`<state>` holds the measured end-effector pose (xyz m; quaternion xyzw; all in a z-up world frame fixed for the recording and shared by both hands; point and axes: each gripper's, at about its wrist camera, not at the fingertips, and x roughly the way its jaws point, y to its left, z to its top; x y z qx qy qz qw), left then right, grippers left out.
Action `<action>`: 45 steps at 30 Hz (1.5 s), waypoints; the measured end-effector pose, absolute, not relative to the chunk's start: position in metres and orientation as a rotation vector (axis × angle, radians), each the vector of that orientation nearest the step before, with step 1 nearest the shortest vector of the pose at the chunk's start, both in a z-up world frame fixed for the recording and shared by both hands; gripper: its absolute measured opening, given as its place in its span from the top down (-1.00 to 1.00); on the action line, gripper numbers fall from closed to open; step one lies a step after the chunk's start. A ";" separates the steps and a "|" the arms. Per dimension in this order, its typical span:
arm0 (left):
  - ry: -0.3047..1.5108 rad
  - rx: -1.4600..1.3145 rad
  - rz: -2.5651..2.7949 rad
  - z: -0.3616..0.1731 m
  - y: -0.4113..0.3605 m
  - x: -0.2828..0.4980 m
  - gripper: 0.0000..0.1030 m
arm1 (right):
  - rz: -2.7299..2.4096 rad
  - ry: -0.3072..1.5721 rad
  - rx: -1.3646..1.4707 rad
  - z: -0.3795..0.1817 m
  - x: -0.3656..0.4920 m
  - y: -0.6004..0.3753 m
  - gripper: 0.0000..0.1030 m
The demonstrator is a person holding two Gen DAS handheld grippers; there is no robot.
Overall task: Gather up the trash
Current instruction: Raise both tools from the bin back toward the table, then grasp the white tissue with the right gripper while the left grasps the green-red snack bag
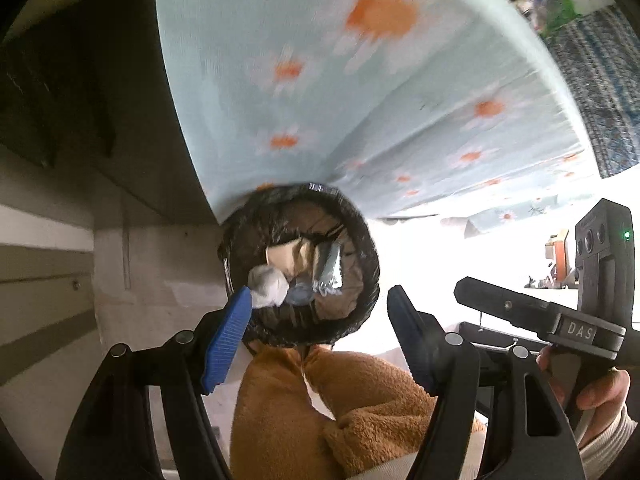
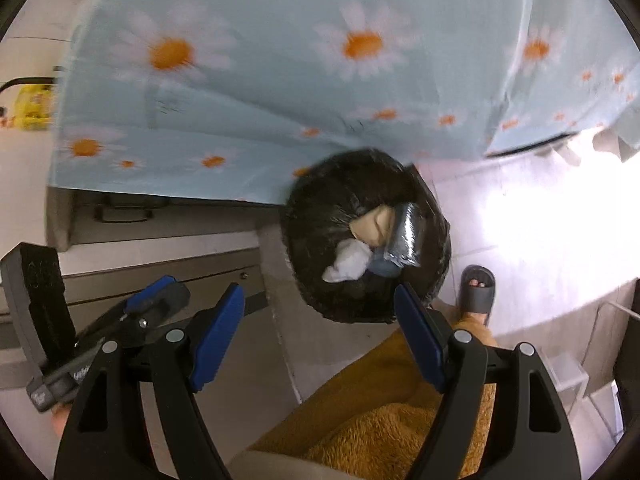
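A round bin lined with a black bag [image 1: 362, 264] stands on the floor beside the table; it also shows in the right wrist view [image 2: 312, 240]. Inside lie a crumpled white tissue [image 1: 267, 285] [image 2: 347, 266], a tan paper piece [image 1: 289, 259] [image 2: 374, 222] and a silver wrapper [image 1: 330, 270] [image 2: 406, 234]. My left gripper [image 1: 318, 312] hangs open and empty above the bin. My right gripper [image 2: 320, 312] is also open and empty above it. The right gripper shows at the right of the left wrist view [image 1: 520, 308].
A light blue tablecloth with daisies [image 1: 320, 80] [image 2: 280, 80] hangs over the table by the bin. The person's orange fleece trousers [image 1: 320, 408] [image 2: 380, 420] and a grey slipper [image 2: 478, 290] are below. Pale floor tiles [image 2: 520, 220] lie around. A drawer unit [image 2: 160, 248] sits at left.
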<state>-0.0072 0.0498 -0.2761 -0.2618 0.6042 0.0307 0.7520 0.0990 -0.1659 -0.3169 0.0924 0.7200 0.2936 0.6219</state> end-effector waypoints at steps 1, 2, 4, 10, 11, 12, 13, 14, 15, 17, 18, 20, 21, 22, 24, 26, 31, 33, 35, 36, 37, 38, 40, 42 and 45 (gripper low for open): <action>1.307 -0.564 0.066 -0.269 0.050 -0.007 -0.32 | 0.690 1.636 0.214 -0.308 0.100 -0.167 -0.49; 1.292 -0.555 0.067 -0.259 0.051 -0.007 -0.32 | 0.709 1.617 0.214 -0.299 0.101 -0.169 -0.49; 1.269 -0.547 0.063 -0.245 0.052 -0.006 -0.32 | 0.740 1.589 0.212 -0.283 0.102 -0.170 -0.49; 1.189 -0.514 0.058 -0.197 0.054 -0.005 -0.32 | 0.856 1.446 0.175 -0.222 0.108 -0.171 -0.49; 1.176 -0.505 0.057 -0.189 0.054 -0.004 -0.32 | 0.874 1.404 0.156 -0.207 0.111 -0.171 -0.49; 1.160 -0.493 0.065 -0.178 0.056 -0.003 -0.32 | 0.888 1.374 0.144 -0.197 0.113 -0.170 -0.49; 1.146 -0.493 0.071 -0.171 0.057 -0.003 -0.32 | 0.905 1.340 0.132 -0.186 0.116 -0.169 -0.49; 1.123 -0.495 0.073 -0.162 0.059 -0.002 -0.32 | 0.915 1.316 0.122 -0.177 0.119 -0.169 -0.49; 1.105 -0.492 0.077 -0.154 0.061 -0.002 -0.32 | 0.934 1.270 0.098 -0.162 0.124 -0.167 -0.49; 1.070 -0.484 0.098 -0.140 0.064 0.000 -0.32 | 0.948 1.207 0.069 -0.145 0.132 -0.164 -0.49; 1.047 -0.486 0.107 -0.131 0.066 0.001 -0.32 | 0.943 1.170 0.052 -0.133 0.138 -0.163 -0.49; 1.014 -0.482 0.129 -0.119 0.069 0.006 -0.32 | 0.970 1.134 0.037 -0.121 0.152 -0.157 -0.49; 0.998 -0.480 0.143 -0.112 0.071 0.010 -0.32 | 0.982 1.112 0.019 -0.115 0.162 -0.152 -0.49; 0.986 -0.482 0.155 -0.107 0.072 0.013 -0.32 | 0.994 1.085 -0.002 -0.110 0.172 -0.147 -0.49; 0.964 -0.492 0.180 -0.098 0.074 0.018 -0.32 | 1.016 1.065 -0.025 -0.102 0.191 -0.139 -0.49; 0.942 -0.491 0.209 -0.090 0.076 0.023 -0.32 | 1.043 1.046 -0.047 -0.100 0.206 -0.130 -0.49; 0.925 -0.511 0.285 -0.083 0.077 0.044 -0.32 | 1.123 1.011 -0.086 -0.096 0.242 -0.109 -0.49; 0.931 -0.518 0.315 -0.084 0.076 0.051 -0.32 | 1.156 1.006 -0.107 -0.097 0.255 -0.098 -0.49; 0.939 -0.525 0.343 -0.085 0.075 0.057 -0.32 | 1.205 1.005 -0.126 -0.100 0.267 -0.086 -0.49; 0.946 -0.528 0.364 -0.086 0.074 0.059 -0.32 | 1.221 1.006 -0.131 -0.101 0.271 -0.082 -0.49; 0.951 -0.533 0.383 -0.087 0.073 0.061 -0.32 | 1.237 1.000 -0.138 -0.102 0.276 -0.077 -0.47; 0.954 -0.541 0.400 -0.088 0.073 0.061 -0.32 | 1.246 0.984 -0.154 -0.104 0.280 -0.071 -0.43; 0.963 -0.564 0.441 -0.091 0.073 0.064 -0.32 | 1.274 0.957 -0.196 -0.106 0.284 -0.060 -0.33; 0.969 -0.597 0.461 -0.093 0.072 0.067 -0.32 | 1.308 0.952 -0.218 -0.110 0.289 -0.051 -0.32; 0.968 -0.619 0.504 -0.094 0.069 0.071 -0.32 | 1.349 0.951 -0.256 -0.118 0.295 -0.036 -0.25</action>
